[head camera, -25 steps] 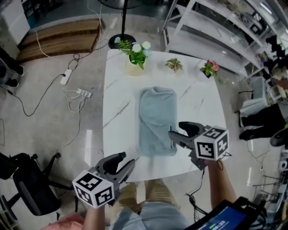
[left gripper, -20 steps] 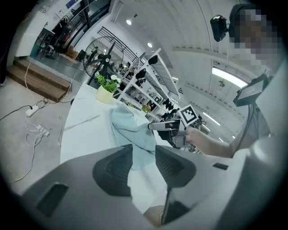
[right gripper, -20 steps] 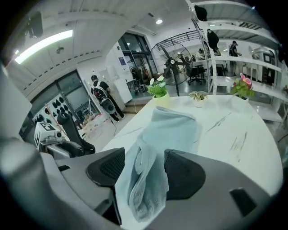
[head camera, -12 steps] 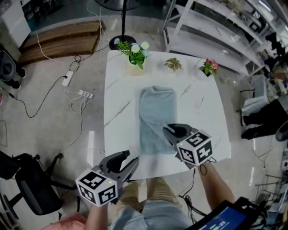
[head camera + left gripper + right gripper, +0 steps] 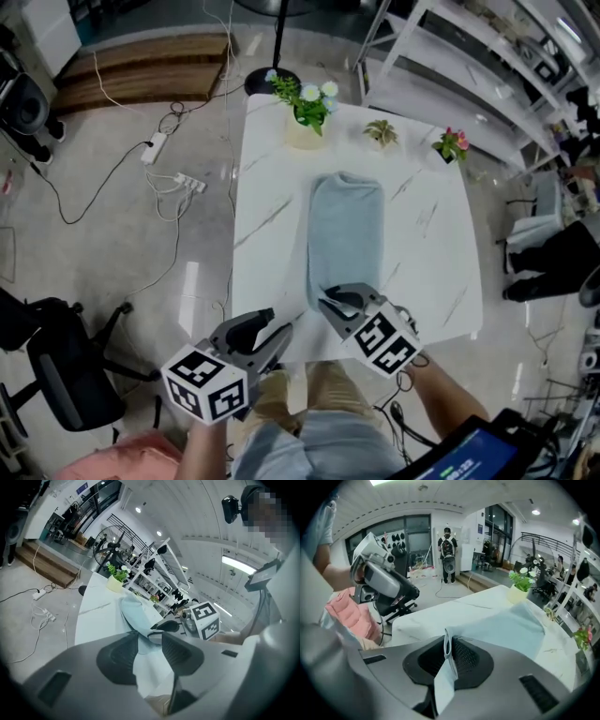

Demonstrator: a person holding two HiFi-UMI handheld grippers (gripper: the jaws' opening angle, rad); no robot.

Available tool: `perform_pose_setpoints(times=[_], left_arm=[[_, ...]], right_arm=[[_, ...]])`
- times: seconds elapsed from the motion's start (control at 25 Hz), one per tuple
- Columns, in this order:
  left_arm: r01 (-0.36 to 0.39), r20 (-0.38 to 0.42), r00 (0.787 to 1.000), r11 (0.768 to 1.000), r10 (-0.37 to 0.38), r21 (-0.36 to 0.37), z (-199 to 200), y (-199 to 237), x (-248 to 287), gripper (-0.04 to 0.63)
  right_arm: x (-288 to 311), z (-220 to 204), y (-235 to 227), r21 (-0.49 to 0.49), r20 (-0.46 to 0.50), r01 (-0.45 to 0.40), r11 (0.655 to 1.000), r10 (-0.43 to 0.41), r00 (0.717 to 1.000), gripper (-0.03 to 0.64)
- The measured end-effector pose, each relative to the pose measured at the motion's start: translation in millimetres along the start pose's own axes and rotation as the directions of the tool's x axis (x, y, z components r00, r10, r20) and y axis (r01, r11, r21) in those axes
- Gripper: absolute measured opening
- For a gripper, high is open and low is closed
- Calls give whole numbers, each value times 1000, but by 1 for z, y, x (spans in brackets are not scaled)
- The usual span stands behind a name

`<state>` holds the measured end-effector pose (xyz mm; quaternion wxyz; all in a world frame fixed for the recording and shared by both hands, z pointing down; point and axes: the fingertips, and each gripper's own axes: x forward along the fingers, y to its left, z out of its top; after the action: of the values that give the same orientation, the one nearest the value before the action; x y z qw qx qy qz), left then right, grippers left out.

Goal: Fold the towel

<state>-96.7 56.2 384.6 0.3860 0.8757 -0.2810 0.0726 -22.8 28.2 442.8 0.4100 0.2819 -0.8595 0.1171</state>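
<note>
Having just closed, the right tongs (image 5: 327, 302) pinch the towel (image 5: 345, 220).

Right gripper (image 5: 449, 656): jaws have just been closing and now pinch the near edge of the pale blue towel (image 5: 511, 627), with a strip of cloth standing up between the pads. The rest of the towel lies flat on the white table (image 5: 436, 611), running away from the jaws. Past the towel's far end: potted plant with white flowers (image 5: 519, 584). Right of the towel: small pink-flowered plant (image 5: 582, 637) (near the frame edge). Left of the towel, off the table: left gripper (image 5: 401, 590) held up, pink cloth (image 5: 349, 616) below it, office chair (image 5: 396, 605) behind.
</note>
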Motion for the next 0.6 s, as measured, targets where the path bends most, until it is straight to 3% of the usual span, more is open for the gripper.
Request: perform_pose_setpoints(times=[0.16,0.32,0.48,0.6], left_arm=[[-6,0,1000,1000,6,-14,-8,5,-4,160],[-15,-8,1000,999,14,-29,-16,11,-5,160],[-26,-12,1000,999,26,-34,-20,16,-2,160],[-30,-10,1000,999,29,-26,-14,16,2,160]], right_arm=[[21,-18,15,-100,-84,-59,993,50,995,51],[39,-32,23,-98,-133,-121,988,107,985,71],[45,-36,41,-108,-134,-209,972,194,972,205],[27,-23,42,-109,-97,-211,972,201,975,235]])
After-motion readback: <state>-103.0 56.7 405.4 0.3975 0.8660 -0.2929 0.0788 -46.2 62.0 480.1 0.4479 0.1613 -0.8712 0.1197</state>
